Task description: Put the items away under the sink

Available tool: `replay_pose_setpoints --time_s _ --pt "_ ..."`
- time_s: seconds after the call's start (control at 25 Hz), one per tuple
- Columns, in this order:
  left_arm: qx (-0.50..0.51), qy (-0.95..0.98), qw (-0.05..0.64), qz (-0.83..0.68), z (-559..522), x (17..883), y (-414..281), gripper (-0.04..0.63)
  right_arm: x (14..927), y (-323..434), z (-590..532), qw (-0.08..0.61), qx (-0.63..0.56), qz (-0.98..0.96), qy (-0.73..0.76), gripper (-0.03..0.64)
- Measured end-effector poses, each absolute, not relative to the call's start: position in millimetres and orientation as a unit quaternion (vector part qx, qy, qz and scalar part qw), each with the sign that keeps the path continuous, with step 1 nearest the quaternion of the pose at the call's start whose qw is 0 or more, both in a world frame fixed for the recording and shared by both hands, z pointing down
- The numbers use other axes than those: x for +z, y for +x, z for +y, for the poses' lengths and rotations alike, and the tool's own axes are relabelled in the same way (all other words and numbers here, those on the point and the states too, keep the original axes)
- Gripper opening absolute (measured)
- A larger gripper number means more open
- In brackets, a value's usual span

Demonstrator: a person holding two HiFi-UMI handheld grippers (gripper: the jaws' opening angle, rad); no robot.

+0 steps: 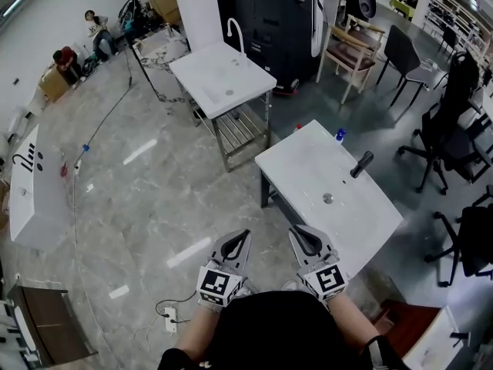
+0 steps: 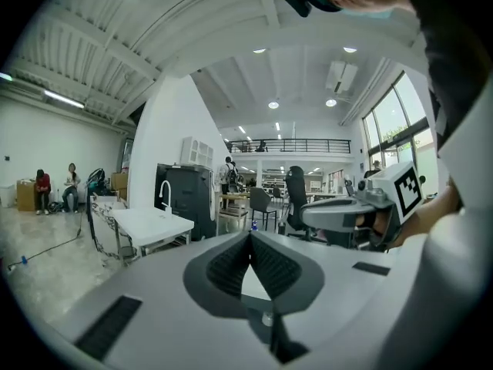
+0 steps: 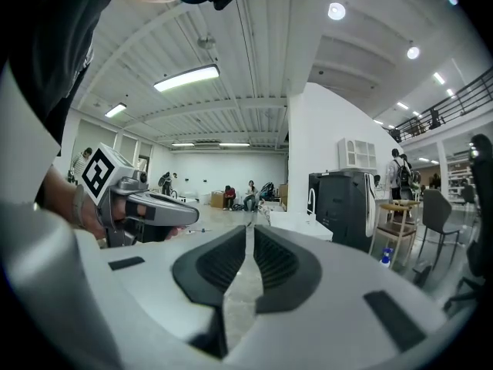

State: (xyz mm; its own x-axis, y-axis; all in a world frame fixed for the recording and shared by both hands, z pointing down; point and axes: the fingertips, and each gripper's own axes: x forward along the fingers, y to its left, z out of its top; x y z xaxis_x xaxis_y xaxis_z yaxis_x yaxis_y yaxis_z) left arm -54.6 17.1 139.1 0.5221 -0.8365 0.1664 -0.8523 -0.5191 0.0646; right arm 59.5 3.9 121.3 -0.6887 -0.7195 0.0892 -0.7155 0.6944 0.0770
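Note:
The nearer white sink point(image 1: 308, 168), with a black faucet point(image 1: 362, 164) and a round drain point(image 1: 327, 198), stands just ahead and to the right of me. A small blue-capped bottle point(image 1: 340, 135) shows at its far edge, and in the right gripper view the bottle point(image 3: 387, 257) is far off at the right. My left gripper point(image 1: 244, 235) and right gripper point(image 1: 297, 230) are side by side in front of me, short of the sink's near corner. Both point forward, jaws together, holding nothing. The left gripper point(image 2: 250, 234) and right gripper point(image 3: 249, 228) show empty pads.
A second white sink point(image 1: 223, 75) with a white faucet point(image 1: 235, 29) on a metal frame stands farther back. Wooden chairs point(image 1: 350, 52) and black office chairs point(image 1: 447, 137) are at the right. A cable point(image 1: 108, 118) crosses the floor at the left, and people sit by the far wall.

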Motion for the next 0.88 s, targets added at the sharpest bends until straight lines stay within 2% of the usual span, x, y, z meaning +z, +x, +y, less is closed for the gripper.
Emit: replay_pose_setpoints --time_s 0.88 --pt "0.070 0.876 0.068 -0.473 16.6 143.7 -29.8 0.022 127.4 88.5 7.6 0.056 -0.018 -0.912 0.406 0.052"
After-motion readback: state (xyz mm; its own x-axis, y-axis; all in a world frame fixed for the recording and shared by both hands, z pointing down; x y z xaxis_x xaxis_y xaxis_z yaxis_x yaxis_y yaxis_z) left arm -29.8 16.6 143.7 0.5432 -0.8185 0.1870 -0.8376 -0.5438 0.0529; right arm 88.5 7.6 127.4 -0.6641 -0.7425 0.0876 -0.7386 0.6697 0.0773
